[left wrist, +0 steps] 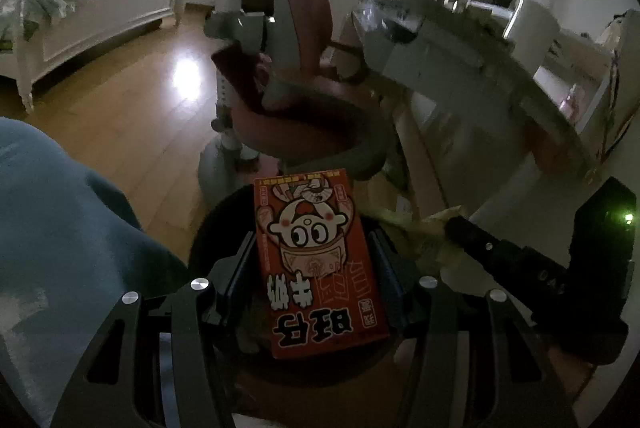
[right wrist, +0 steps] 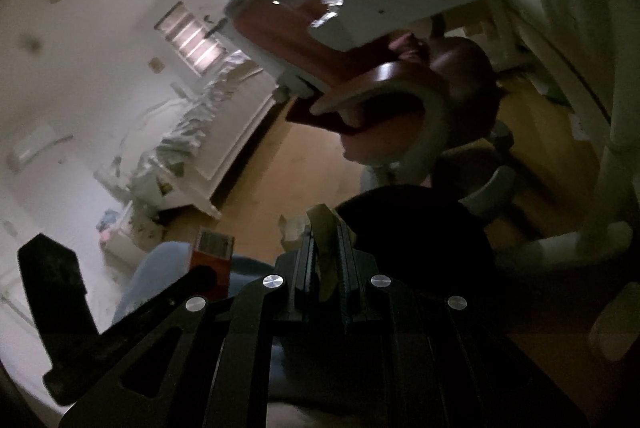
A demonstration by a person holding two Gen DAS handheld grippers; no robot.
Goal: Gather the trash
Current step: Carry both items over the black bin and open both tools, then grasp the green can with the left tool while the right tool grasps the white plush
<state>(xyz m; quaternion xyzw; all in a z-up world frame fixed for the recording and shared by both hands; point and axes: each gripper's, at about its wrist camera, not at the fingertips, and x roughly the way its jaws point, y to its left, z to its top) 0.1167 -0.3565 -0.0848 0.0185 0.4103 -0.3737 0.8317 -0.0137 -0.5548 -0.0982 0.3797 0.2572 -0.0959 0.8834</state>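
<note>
red carton (left wrist: 318,264) w/ cartoon face sat clamped in left gripper (left wrist: 312,268); right gripper (right wrist: 326,256), at its 3 o'clock, pinched yellowish wrapper (right wrist: 322,228) over black bin (right wrist: 420,224).

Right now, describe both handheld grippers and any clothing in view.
The left gripper is matte black, with flat linkage arms fastened by round silver rivets. The right gripper has the same black build, and its inner fingers carry ribbed pads. In the left wrist view, its boxy black body shows a small green light. A blue-grey fabric garment is visible beside the left gripper.
</note>
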